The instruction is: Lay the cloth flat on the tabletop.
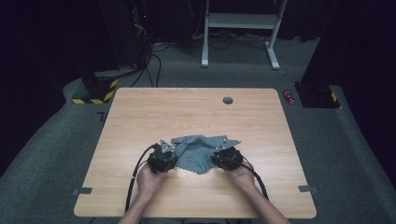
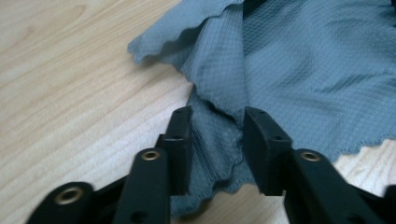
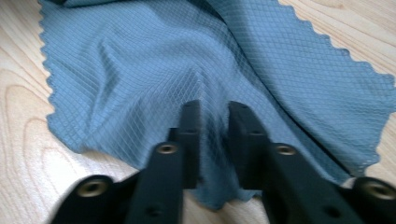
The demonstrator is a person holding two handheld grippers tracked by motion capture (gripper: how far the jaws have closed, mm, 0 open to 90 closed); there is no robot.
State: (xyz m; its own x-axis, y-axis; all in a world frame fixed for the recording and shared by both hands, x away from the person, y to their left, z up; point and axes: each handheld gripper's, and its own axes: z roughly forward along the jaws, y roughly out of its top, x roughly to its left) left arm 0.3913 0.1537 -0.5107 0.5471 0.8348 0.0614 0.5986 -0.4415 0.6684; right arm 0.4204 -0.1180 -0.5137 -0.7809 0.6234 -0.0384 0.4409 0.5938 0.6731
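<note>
Although both tongs have cloth between their jaws, neither grip looks settled, and that is where trouble could start. On the left, the left tongs [image 2: 215, 135] stand at a middling gap, with a bunched edge of the grey-blue waffle-weave cloth with pinked edges [image 2: 289, 70] lying between the jaws; I cannot tell whether the pads press on it or merely straddle it. If the hand lifts or pulls from here, that fold could slide out, because little more than a scalloped edge sits inside. The cloth lies crumpled near the middle of the pale wooden table [image 1: 140, 116], towards the near side, between the two hands.

On the right, the right tongs [image 3: 214, 121] stand narrow, and a raised ridge of cloth runs between the jaws, seemingly pinched. A pull to the right while the left hold is loose would likely drag the whole cloth sideways instead of spreading it. A pull with both holds firm might catch several layers and leave a fold trapped.

From the high view, the tongs' bodies and the person's hands cover the cloth's two side edges. How many layers each pair holds is hard to make out. The right gripper view is slightly blurred.
</note>
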